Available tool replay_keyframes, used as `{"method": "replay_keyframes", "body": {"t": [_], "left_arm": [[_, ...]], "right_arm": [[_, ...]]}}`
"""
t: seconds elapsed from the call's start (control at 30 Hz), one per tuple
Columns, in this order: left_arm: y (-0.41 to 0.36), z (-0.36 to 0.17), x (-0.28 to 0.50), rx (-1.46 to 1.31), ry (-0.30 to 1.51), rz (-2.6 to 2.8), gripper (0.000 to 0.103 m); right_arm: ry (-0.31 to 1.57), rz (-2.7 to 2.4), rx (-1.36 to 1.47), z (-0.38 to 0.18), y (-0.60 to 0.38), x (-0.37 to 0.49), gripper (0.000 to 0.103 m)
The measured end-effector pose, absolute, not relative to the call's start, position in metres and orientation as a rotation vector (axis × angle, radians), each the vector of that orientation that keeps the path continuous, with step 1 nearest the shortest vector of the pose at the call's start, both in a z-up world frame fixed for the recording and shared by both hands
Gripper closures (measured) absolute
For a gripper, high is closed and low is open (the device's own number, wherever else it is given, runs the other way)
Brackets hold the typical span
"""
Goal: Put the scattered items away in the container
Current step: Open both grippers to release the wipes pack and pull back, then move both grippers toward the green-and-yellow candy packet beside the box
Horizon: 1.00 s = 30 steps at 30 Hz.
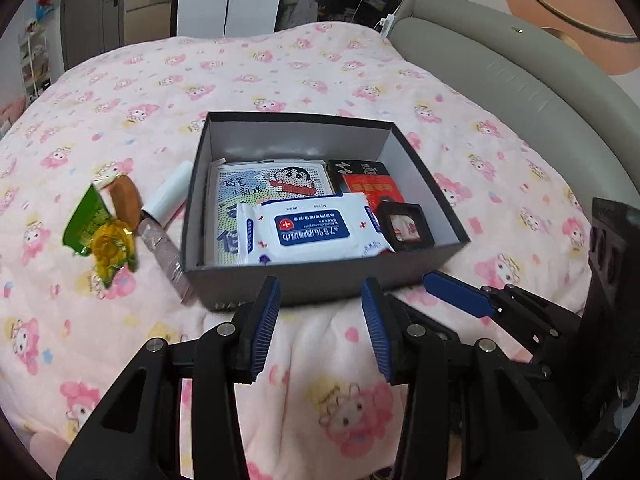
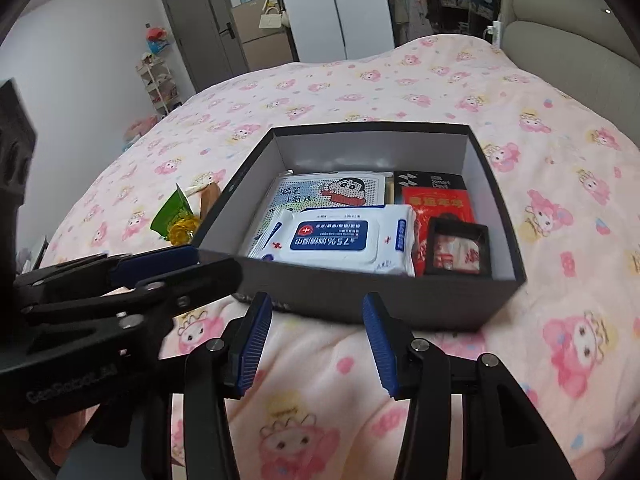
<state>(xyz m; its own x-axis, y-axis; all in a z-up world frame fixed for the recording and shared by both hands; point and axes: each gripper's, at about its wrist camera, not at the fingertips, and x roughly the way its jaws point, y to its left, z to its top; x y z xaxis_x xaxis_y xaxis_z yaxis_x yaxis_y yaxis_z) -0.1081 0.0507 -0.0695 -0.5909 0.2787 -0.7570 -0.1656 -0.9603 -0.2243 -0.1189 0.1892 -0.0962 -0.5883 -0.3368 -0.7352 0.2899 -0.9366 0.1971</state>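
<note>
Beside the box point(image 1: 224, 280), left wrist view, the tube point(image 1: 166, 220) and snack packets point(image 1: 100, 228) lie uncollected; the left gripper point(image 1: 320, 320) gapes empty. Right wrist view: the right gripper point(image 2: 316, 340) likewise; approach the tube lengthwise, I'd judge.

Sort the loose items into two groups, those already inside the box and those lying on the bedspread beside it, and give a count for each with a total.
Inside the box: 4 (cartoon pad, wipes pack, black and red packet, small black framed case)
On the bedspread: 4 (green packet, yellow wrapper, brown piece, white-capped tube)
Total: 8
</note>
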Motion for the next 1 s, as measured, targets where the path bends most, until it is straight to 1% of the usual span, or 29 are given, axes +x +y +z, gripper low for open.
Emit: {"method": "replay_keyframes", "body": {"t": [0.07,0.23,0.47,0.63,0.8,1.0], "left_arm": [[0.047,-0.063,-0.095,-1.244,-0.199,2.597,0.058],[0.037,-0.048,-0.065,-1.184,-0.225,2.609,0.057],[0.024,-0.034,-0.037,-1.138,-0.206,2.646,0.056],[0.015,-0.04,-0.023,-1.141,-0.192,2.662,0.055],[0.001,-0.052,-0.014,-1.163,-0.233,2.662,0.055],[-0.02,-0.056,-0.002,-1.159,-0.264,2.683,0.055]], "right_arm": [[-0.087,-2.542,1.184,-0.093,0.191,-0.111,0.059],[-0.067,-2.571,1.142,-0.078,0.186,-0.089,0.059],[-0.083,-2.579,1.096,-0.067,0.177,-0.066,0.059],[-0.08,-2.592,1.1,-0.072,0.175,-0.057,0.059],[-0.12,-2.569,1.067,-0.07,0.171,-0.047,0.059],[-0.107,-2.515,1.038,-0.071,0.145,-0.037,0.059]]}}
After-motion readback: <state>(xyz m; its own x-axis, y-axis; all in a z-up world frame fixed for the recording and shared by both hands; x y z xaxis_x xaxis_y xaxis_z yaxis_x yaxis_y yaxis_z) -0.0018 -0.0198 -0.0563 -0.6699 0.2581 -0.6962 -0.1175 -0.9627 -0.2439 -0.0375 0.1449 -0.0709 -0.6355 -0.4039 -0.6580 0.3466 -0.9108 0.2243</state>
